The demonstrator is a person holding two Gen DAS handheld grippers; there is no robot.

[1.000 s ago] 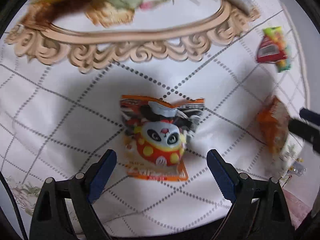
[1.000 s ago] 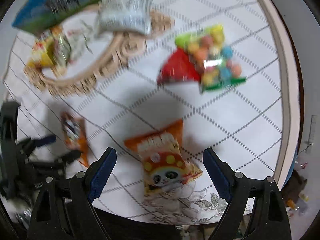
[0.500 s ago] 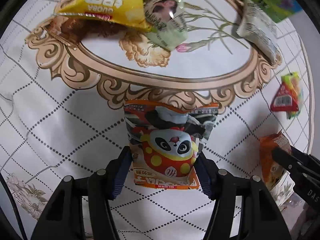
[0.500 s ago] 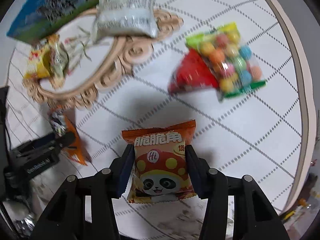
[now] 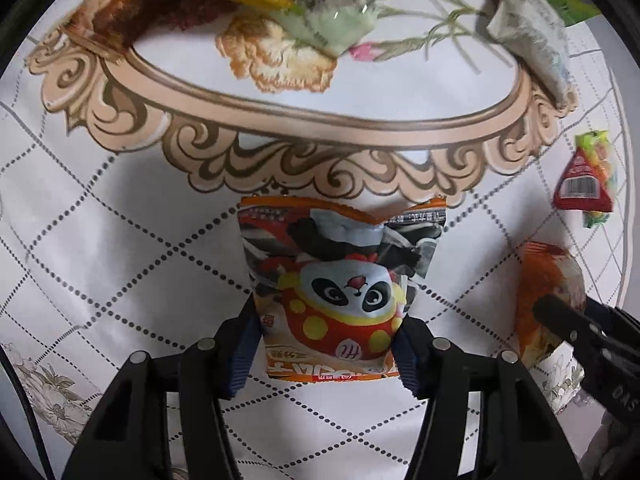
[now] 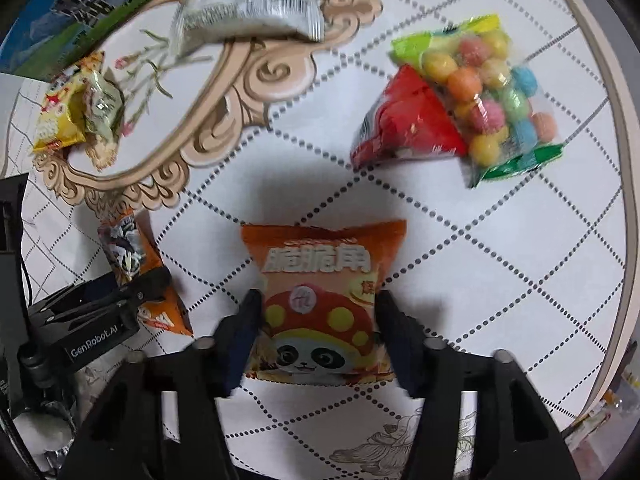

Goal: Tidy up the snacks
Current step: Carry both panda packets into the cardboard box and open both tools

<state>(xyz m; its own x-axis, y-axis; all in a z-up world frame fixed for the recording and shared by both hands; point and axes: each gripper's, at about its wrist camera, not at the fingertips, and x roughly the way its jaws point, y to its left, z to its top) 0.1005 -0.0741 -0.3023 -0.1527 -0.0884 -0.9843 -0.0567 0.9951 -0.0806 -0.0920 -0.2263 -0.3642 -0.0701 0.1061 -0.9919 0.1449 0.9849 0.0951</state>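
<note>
My left gripper (image 5: 326,344) is shut on an orange panda snack bag (image 5: 340,276), held upside down just above the tablecloth, short of the ornate oval print (image 5: 320,120). My right gripper (image 6: 316,336) is shut on a second orange panda snack bag (image 6: 320,292), held upright above the cloth. Each gripper and its bag show in the other view: the right one at the left wrist view's right edge (image 5: 568,320), the left one at the right wrist view's left (image 6: 120,296).
A yellow bag (image 6: 60,120), a pale green packet (image 6: 102,106) and a silver-white bag (image 6: 248,4) lie on the oval print. A red and green candy-ball bag (image 6: 468,100) lies at the right. A blue-green box (image 6: 80,12) stands at the back. The table's rim (image 6: 612,160) curves at the right.
Both grippers went from open around their panda bags to shut on them. Both bags have been lifted, and the left one has moved toward the oval print.
</note>
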